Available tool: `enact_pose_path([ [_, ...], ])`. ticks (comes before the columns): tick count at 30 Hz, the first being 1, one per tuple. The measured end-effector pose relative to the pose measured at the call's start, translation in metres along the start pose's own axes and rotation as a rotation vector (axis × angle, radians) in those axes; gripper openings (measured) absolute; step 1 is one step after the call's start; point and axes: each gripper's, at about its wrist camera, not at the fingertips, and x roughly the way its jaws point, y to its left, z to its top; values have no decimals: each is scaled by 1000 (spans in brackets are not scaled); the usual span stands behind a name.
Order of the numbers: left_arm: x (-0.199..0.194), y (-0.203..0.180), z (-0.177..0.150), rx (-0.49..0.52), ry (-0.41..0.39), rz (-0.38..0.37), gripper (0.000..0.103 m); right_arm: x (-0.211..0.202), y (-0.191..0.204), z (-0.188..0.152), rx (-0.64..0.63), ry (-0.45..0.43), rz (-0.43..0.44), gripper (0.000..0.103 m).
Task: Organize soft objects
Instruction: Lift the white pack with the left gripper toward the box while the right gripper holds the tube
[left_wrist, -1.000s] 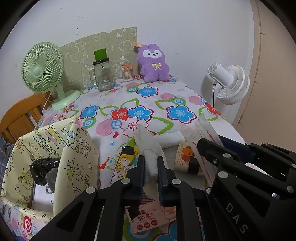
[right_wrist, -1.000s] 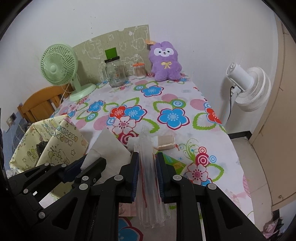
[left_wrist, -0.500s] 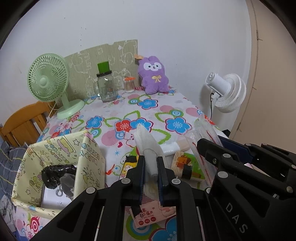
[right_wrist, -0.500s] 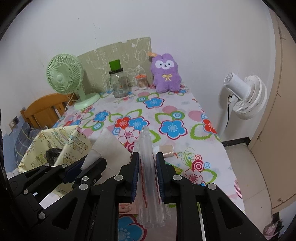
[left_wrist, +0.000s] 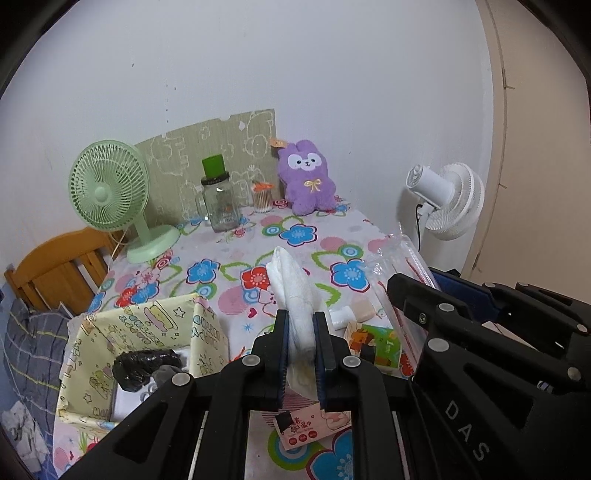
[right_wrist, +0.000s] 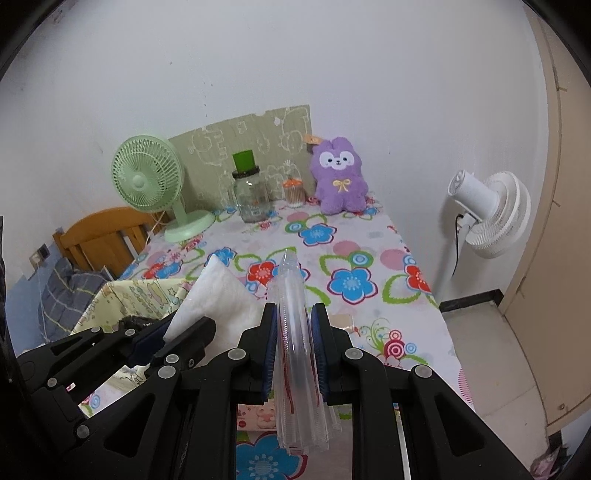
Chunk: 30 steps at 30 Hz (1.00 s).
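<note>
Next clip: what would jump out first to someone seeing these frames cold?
Both tools fill the foreground, each shut on something: the left tool pinches a white cloth that stands up between its fingers, the right tool a clear plastic bag. Behind them the flowered tablecloth glares, with a purple plush and a green fan at the far wall, and a pale yellow bin near left.
</note>
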Motion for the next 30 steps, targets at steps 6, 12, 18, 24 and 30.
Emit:
enact_pose_path([
  [6,-7,3,3,9,-18,-8,10,-7,5,3,-5,-17,-9,22],
  [12,-11,14,5,6,-33,-11,10,-10,16,6,-18,-26,-12,22],
  [18,-12,30,8,-3,-41,-5,10,-7,32,13,-38,-29,-3,22],
  [24,-13,47,10,0,-53,8,10,-2,50,20,-63,-34,2,22],
  [30,-14,67,12,-17,-61,25,10,3,68,26,-92,-38,16,22],
])
